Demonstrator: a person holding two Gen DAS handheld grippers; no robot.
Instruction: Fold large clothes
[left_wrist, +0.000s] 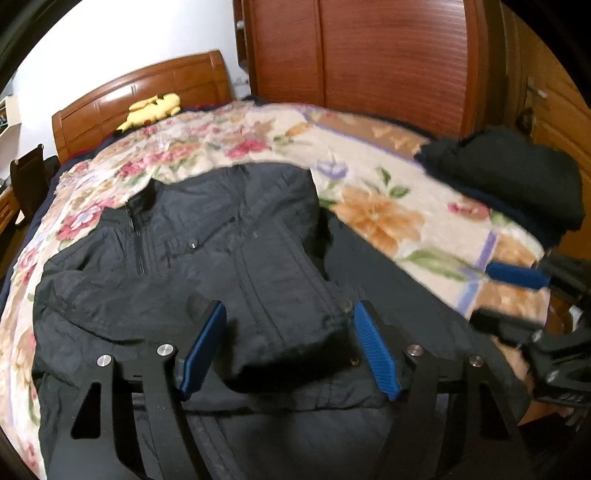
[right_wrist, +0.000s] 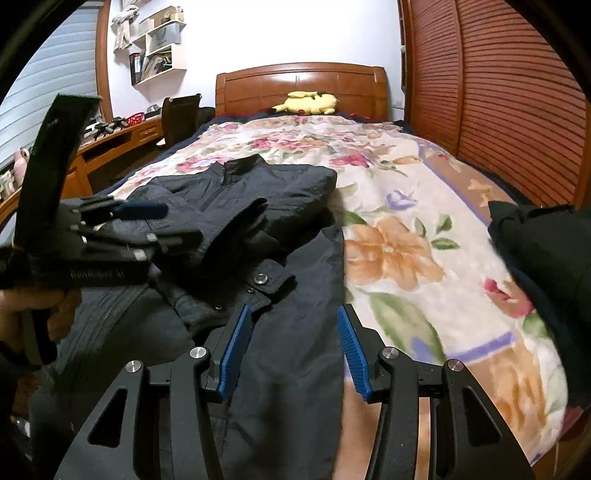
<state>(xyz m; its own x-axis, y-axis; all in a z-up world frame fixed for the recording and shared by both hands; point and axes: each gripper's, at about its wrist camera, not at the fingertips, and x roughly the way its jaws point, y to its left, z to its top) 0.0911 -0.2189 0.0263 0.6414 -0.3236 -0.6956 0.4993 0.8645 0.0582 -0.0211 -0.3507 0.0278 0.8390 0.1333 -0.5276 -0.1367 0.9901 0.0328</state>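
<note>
Jacket (left_wrist: 207, 251): dark, spread on floral blanket (left_wrist: 376, 218) of bed, one sleeve folded across front | left tongs (left_wrist: 290, 343): released above jacket | right tongs (right_wrist: 291, 350): released, over jacket's edge | dark pile (left_wrist: 517, 177): right.

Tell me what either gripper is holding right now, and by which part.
Nothing is held. The left gripper and the right gripper both hang over the black jacket with jaws apart, pads clear of the fabric.
</note>
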